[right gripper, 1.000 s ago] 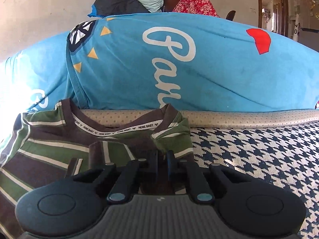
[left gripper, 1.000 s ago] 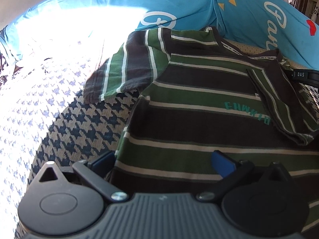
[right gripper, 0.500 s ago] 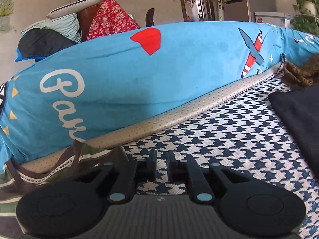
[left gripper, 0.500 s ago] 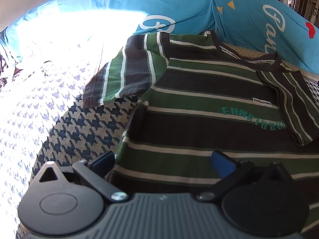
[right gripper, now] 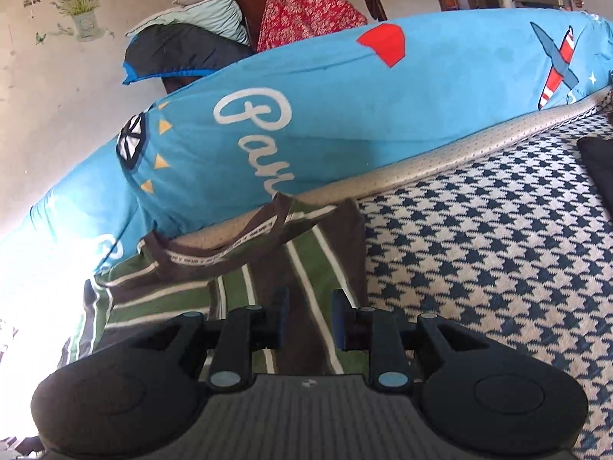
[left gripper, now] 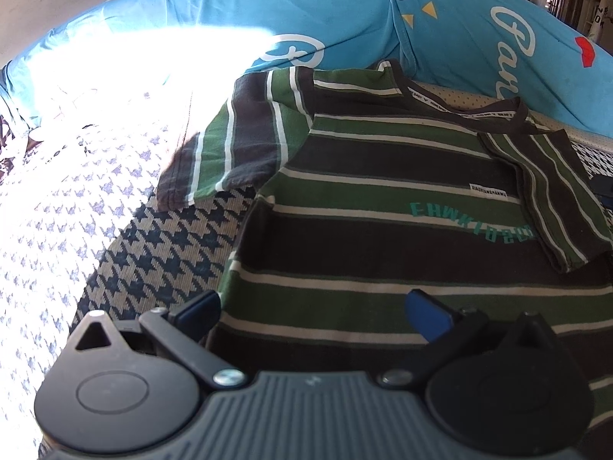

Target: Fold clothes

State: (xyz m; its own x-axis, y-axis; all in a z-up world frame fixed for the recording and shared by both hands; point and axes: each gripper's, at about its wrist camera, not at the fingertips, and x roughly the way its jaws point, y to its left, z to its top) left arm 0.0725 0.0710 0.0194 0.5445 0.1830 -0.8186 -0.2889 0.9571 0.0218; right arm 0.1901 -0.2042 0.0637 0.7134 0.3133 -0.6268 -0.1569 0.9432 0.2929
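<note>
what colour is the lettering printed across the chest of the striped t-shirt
Teal, on the green and dark brown striped t-shirt; the lettering shows best in the left wrist view.

Sunlit houndstooth mattress (right gripper: 498, 253), blue printed bolster (right gripper: 345, 115), beige wall (right gripper: 46, 115) with flowerpot decal (right gripper: 78, 5).

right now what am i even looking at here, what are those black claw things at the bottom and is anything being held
Those are two hand-held grippers a person carries, each with a camera looking along its fingers. One picture comes from the left gripper, whose jaws stand wide open over the hem of a green and brown striped t-shirt. The other comes from the right gripper, whose jaws are opening with nothing between them, above the shirt's folded-in sleeve. The shirt lies on a houndstooth-patterned cover, beside a blue cushion. Nothing is held.
</note>
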